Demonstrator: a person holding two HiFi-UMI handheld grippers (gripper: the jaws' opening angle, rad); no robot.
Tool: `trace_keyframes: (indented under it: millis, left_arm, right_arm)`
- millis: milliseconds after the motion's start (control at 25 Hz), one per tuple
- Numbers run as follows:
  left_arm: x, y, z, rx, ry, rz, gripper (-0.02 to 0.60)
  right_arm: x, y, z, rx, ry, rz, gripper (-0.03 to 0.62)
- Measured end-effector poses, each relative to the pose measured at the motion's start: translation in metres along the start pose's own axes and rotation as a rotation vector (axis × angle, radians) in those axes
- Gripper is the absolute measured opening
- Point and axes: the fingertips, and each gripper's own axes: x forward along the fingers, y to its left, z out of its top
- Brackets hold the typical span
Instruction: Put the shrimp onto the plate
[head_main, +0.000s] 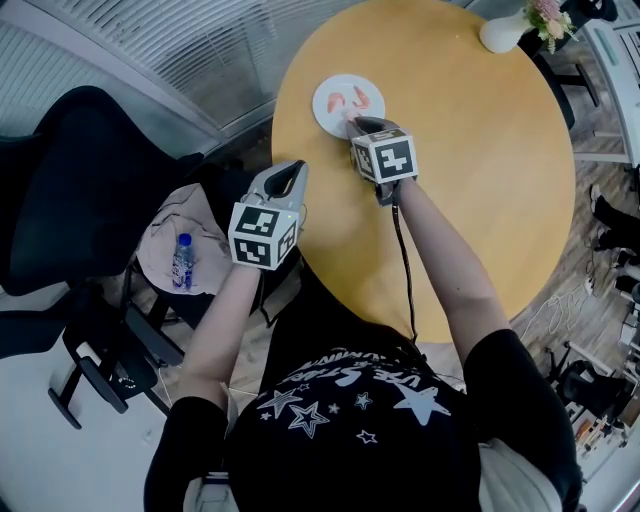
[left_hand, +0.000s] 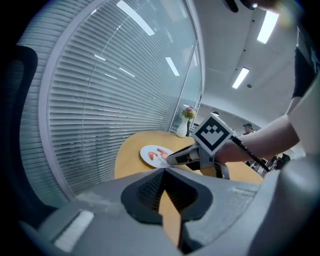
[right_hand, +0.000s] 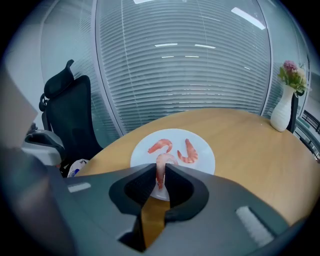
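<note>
Pinching a shrimp (right_hand: 162, 160) whose lower end its jaws hide, the right gripper (right_hand: 160, 170) hangs over the near rim of the plate (right_hand: 202, 161), two other shrimp (right_hand: 160, 146) (right_hand: 189, 152) lying there, while the left gripper (left_hand: 164, 172), clenched empty, hovers off the edge of the table (right_hand: 250, 150).

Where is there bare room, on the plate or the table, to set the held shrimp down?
On the plate, the near rim under the shrimp in the right gripper is bare; two shrimp crowd its middle. The table is bare from the plate across to the vase.
</note>
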Motion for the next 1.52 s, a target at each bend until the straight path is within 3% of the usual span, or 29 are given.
trace_keyframes:
  millis: [720,920,1520]
  left_arm:
    - [0.0,-0.003,-0.012,-0.03,0.033,-0.013,0.002]
    - [-0.003,-0.009,-0.017,-0.04,0.041,-0.013,0.002]
    - [-0.04,-0.031,-0.01,-0.089,-0.024,0.104,0.002]
  right_arm:
    - [0.01,-0.004,0.0,0.057,0.068,-0.01,0.063]
    - [0.005,0.001,-0.002,0.073,0.07,0.006,0.109]
    - [-0.077,0.002,-0.004,0.1,-0.074,0.047,0.1]
